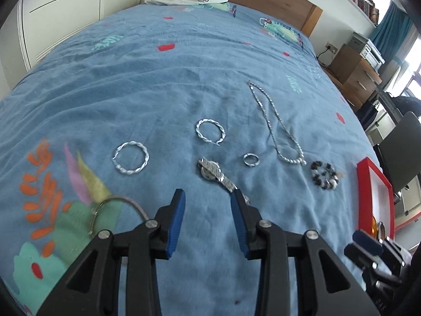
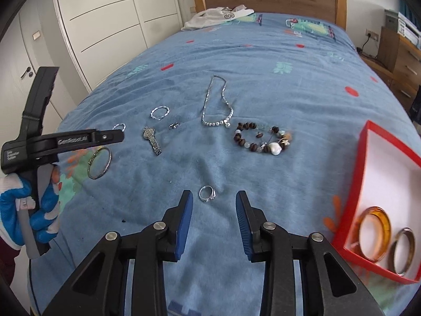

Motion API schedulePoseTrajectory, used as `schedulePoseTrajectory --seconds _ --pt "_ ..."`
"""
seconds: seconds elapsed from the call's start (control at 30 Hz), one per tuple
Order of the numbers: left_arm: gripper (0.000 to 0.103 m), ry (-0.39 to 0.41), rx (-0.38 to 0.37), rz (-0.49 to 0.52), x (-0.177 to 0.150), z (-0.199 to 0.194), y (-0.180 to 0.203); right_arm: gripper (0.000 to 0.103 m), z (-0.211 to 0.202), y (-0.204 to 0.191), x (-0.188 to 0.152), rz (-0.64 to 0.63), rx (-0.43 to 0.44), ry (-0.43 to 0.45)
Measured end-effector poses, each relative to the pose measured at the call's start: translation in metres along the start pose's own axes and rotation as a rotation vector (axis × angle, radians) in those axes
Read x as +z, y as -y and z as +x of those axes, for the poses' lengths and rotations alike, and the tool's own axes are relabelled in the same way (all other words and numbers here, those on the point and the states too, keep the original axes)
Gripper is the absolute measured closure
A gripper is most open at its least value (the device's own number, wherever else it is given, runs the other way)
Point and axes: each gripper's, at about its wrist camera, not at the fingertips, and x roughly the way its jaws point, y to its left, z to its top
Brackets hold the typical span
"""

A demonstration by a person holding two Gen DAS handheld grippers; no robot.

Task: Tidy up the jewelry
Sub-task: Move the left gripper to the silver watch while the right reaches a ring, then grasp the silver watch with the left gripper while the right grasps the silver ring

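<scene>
So the red box (image 2: 368,158) with the white inside sits at the right edge of the bed (image 2: 289,79), and it's got two things in it so far: an amber bangle (image 2: 375,238) and a duller brownish bangle (image 2: 402,250) just beside it, both down in the near corner of the box. The rest of the box is bare white.

Everything else is loose on the blue bedspread. A small silver ring (image 2: 208,193) lies close to the near edge, right ahead of the right gripper (image 2: 213,197), whose blue pads stand apart with nothing between them, so it's holding nothing. It's tilted down toward the cover.

Further up the bed: a beaded bracelet (image 2: 260,139) near the box, a silver chain necklace (image 2: 217,102) beyond it, a watch (image 2: 152,139), a small band ring (image 2: 173,126), two twisted silver hoops (image 1: 210,131) (image 1: 130,158), and a plain metal bangle (image 2: 100,163) toward the left edge.

The left gripper (image 1: 208,197) is also slack and empty, jaws parted, pointing down at the cover just short of the watch strap. From the right wrist camera you can see the gloved hand (image 2: 31,210) wrapped around its handle over the left side of the bed.
</scene>
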Motion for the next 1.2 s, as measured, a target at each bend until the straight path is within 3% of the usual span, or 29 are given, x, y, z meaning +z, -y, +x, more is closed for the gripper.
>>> schedulePoseTrajectory --seconds 0.27,0.6,0.77,0.83,1.2 --pt "0.069 -0.035 0.039 -0.020 0.014 0.046 0.000 0.070 0.037 0.003 -0.001 0.005 0.049 -0.039" --pt "0.069 -0.035 0.012 -0.031 0.016 0.066 -0.001 0.070 0.063 -0.005 -0.008 -0.025 0.039 -0.072" --pt "0.072 -0.020 0.016 -0.007 0.011 0.065 0.005 0.083 0.064 -0.010 -0.012 -0.041 0.034 -0.073" --pt "0.079 -0.019 0.007 -0.010 0.009 0.063 0.004 0.083 0.063 -0.010 -0.013 -0.041 0.035 -0.071" --pt "0.079 0.002 -0.032 -0.011 -0.003 0.041 0.007 0.084 0.052 -0.009 -0.012 -0.015 0.045 -0.037"
